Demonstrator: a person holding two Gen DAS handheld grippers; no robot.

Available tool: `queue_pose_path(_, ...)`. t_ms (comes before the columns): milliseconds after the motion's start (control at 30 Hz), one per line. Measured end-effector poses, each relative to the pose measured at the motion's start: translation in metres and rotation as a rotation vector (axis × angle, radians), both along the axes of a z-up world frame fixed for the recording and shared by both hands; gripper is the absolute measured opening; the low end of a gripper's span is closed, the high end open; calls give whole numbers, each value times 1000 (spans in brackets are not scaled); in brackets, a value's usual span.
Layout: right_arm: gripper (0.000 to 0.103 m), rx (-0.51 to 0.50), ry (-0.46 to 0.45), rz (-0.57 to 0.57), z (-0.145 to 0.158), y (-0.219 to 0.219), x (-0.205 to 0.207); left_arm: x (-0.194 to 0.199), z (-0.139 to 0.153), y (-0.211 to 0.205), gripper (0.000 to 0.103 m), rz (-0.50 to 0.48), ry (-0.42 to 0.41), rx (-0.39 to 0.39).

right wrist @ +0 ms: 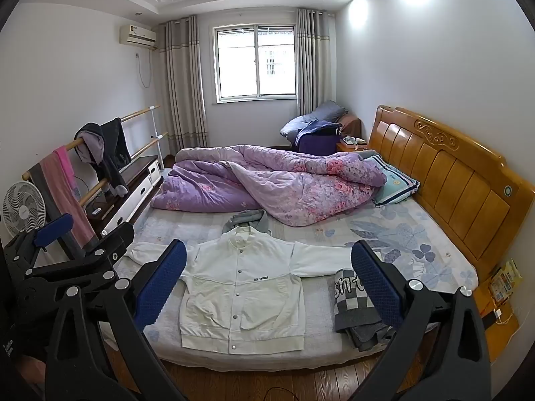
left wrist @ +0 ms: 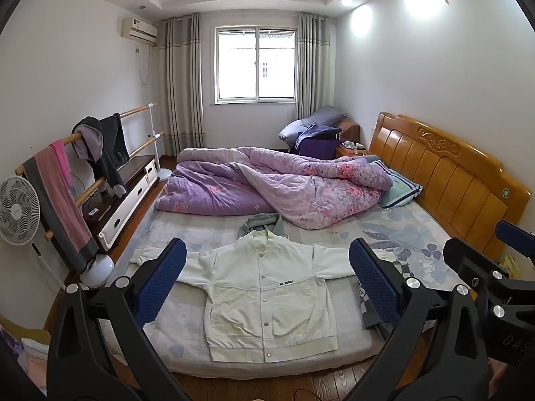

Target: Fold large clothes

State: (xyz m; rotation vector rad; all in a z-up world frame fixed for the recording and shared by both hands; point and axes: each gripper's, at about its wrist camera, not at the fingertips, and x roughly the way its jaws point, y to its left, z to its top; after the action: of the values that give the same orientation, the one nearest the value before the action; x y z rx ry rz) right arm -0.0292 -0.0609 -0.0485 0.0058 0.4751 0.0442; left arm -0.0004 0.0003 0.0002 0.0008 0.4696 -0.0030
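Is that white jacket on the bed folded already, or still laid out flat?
Spread flat, not folded. The white jacket lies face up on the bed, snapped shut, both sleeves stretched out sideways.

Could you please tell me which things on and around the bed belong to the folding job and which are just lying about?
For the job:
white jacket, spread flat, buttoned
left gripper, open
right gripper, open
bed as work surface

Lying about:
purple quilt
checked grey garment, already folded
grey garment behind the collar
pillow
fan
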Motion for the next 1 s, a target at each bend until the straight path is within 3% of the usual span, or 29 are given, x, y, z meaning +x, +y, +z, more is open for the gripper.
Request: queue_pose_path(1000, 95, -3, 10, 1, -6, 1, 4, 1, 0, 0, 98, 0, 15, 6)
